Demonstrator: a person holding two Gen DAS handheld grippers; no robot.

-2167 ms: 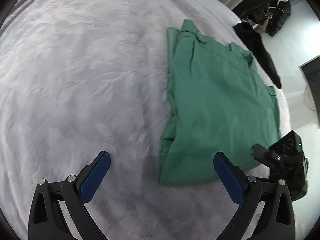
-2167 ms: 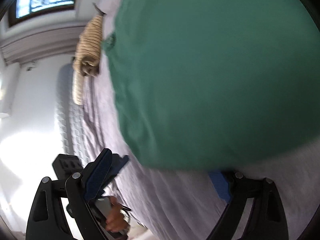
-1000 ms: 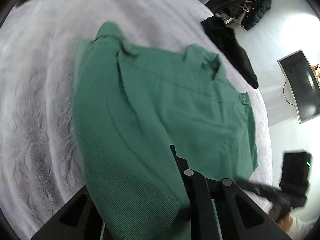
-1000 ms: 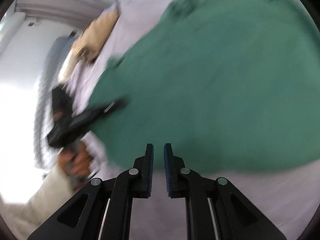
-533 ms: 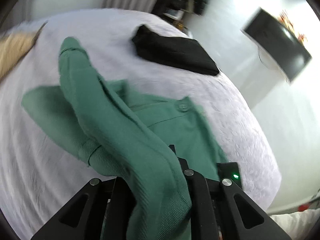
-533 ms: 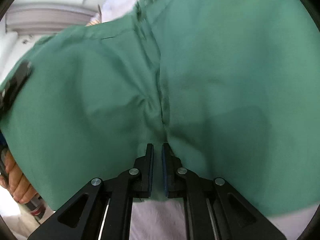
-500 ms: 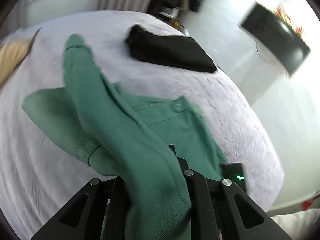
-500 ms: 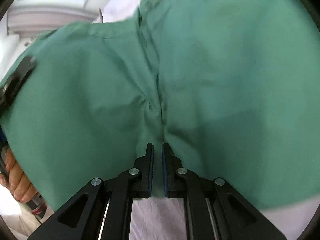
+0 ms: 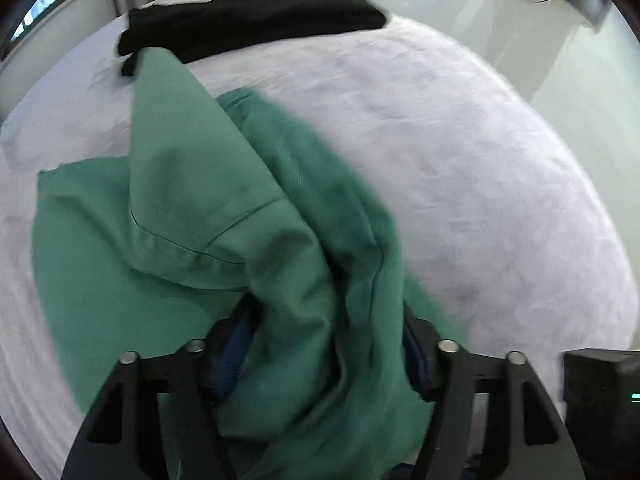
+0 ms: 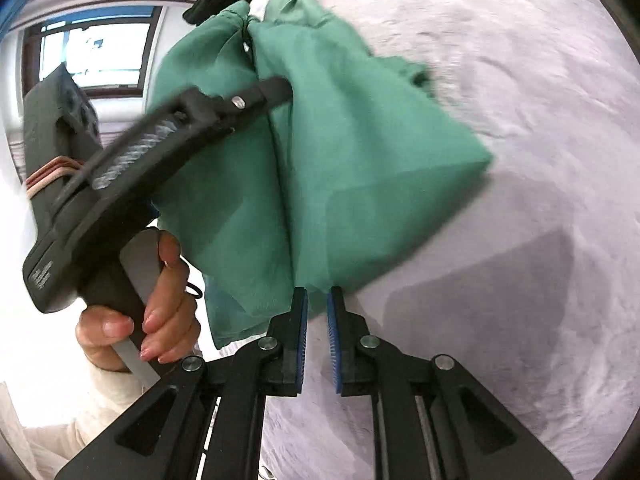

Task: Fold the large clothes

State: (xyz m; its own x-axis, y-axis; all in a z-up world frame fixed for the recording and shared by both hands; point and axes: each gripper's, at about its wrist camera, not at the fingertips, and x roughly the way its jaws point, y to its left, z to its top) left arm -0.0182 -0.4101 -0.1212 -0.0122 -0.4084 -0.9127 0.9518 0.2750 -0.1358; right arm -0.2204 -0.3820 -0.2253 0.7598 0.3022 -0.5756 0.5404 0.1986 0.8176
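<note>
A large green garment (image 9: 208, 208) hangs bunched over the white bed cover (image 9: 460, 160), one part lifted and the rest trailing on the bed. My left gripper (image 9: 324, 332) points steeply down. Its jaws are opening, the blue pads stand apart, and a thick fold of the green cloth still lies loosely between them. In the right wrist view my right gripper (image 10: 317, 300) is shut on a lower edge of the green garment (image 10: 360, 168), which spreads up and away from it. The left tool's black finger (image 10: 260, 96) reaches into the cloth higher up.
A folded black garment (image 9: 248, 20) lies at the far end of the bed, just beyond the green cloth. A person's hand (image 10: 160, 304) grips the left tool's handle. A window (image 10: 100, 52) is behind. The bed's edge curves away at the right, with a wall beyond.
Both grippers have swept the green garment across the bed toward the black garment. The left jaws, shut on the cloth before, have parted. The right stays shut on its edge.
</note>
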